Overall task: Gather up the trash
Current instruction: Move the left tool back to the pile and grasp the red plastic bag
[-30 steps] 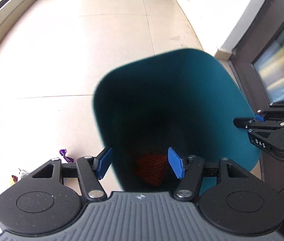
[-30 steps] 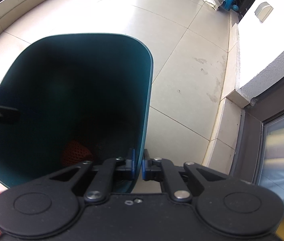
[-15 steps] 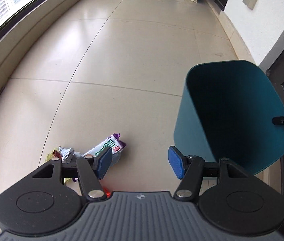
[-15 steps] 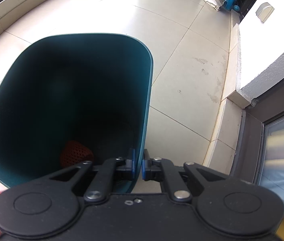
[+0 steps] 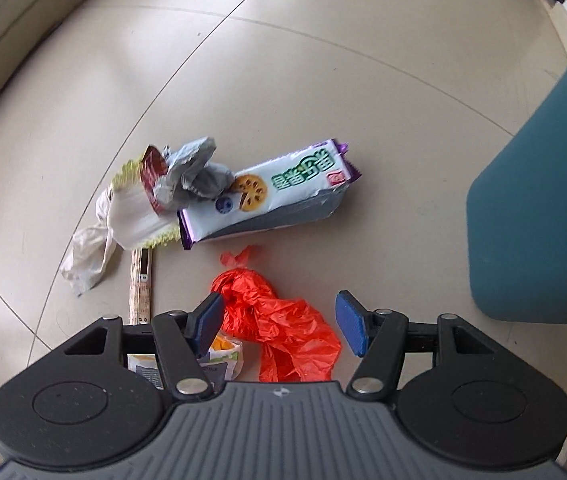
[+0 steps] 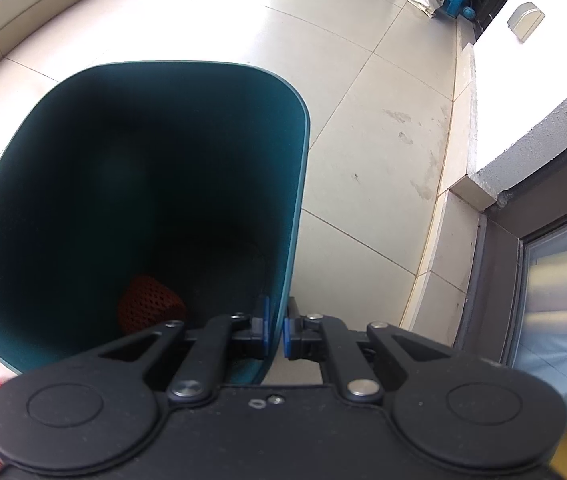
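**Back over the litter, jaws spread for the next piece**

A second ago my left gripper hung over the mouth of the teal bin; now it has swung away to the left and dropped low over the pile on the tiled floor. Its jaws are spread wide with nothing between the pads, and the crumpled red plastic bag lies directly below the gap, so I judge that to be my next pick. Just beyond it lies the long biscuit wrapper, and to its left a grey crumpled wrapper sits on a white bag. A thin paper strip runs along the floor toward my left finger, and a small packet shows beneath that finger.

My right gripper has not moved: its jaws are pinched on the near right rim of the bin, steadying it. A red mesh piece lies at the bottom, so part of the job is done, with several pieces left on the floor. The bin stands just right of the pile, a short carry.
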The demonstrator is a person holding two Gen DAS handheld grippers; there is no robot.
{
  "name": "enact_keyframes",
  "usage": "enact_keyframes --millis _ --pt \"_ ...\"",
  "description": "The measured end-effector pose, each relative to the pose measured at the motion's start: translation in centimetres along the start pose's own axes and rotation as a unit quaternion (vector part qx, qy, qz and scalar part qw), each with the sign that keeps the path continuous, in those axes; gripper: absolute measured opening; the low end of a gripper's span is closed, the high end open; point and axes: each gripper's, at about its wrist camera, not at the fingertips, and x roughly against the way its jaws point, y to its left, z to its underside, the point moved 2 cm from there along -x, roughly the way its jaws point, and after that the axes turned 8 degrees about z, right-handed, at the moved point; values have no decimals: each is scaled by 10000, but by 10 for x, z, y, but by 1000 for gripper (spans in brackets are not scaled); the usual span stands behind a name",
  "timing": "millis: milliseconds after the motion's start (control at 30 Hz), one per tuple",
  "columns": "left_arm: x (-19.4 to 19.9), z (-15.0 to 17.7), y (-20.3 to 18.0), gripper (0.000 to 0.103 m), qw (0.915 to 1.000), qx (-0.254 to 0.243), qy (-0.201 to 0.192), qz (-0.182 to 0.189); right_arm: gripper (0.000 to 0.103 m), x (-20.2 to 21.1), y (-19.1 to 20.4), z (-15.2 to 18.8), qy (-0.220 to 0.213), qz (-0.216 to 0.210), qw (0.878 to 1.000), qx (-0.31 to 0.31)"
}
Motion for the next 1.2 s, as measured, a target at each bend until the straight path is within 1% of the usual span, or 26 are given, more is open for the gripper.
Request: enact_keyframes --millis 67,133,200,433,533,633,733,767,800,833,900,1000,1067,1200 --pt "-21 4 11 60 9998 135 113 -54 5 -1 0 1 50 28 10000 -33" --pt "-35 6 19 60 9995 244 206 -40 5 -2 0 0 89 57 9999 -55" --pt "-46 6 27 60 9990 306 284 -124 5 -3 0 1 127 78 9998 -108" --pt "-87 1 46 60 9954 634 701 -163 5 -5 -2 5 67 211 9992 -346" --pt "-102 -1 51 60 9946 595 757 -398 6 -7 -4 7 66 243 9986 -461" --pt "-110 -3 53 60 9939 452 795 -620 6 -7 -4 11 113 218 9983 -531" --pt "-113 -4 56 59 9931 429 799 -747 6 -10 -6 14 162 221 9982 -541" --pt "-113 -4 56 54 9928 404 774 -822 6 -12 -7 15 174 215 9980 -563" --pt "-113 -3 56 44 9918 366 760 -959 6 -13 -9 15 183 211 9979 -583" --pt "-114 -2 57 43 9911 339 769 -1029 6 -15 -10 15 196 214 9978 -597" --pt "-111 -1 57 37 9911 355 754 -1040 6 -16 -10 15 196 227 9978 -584" --pt "-103 3 56 35 9902 295 685 -1180 6 -17 -9 15 172 228 9980 -561" --pt "-86 6 51 35 9902 247 641 -1213 6 -15 -7 17 138 228 9982 -542" --pt "-58 6 40 35 9931 167 512 -1044 6 -10 -3 20 90 208 9986 -472"
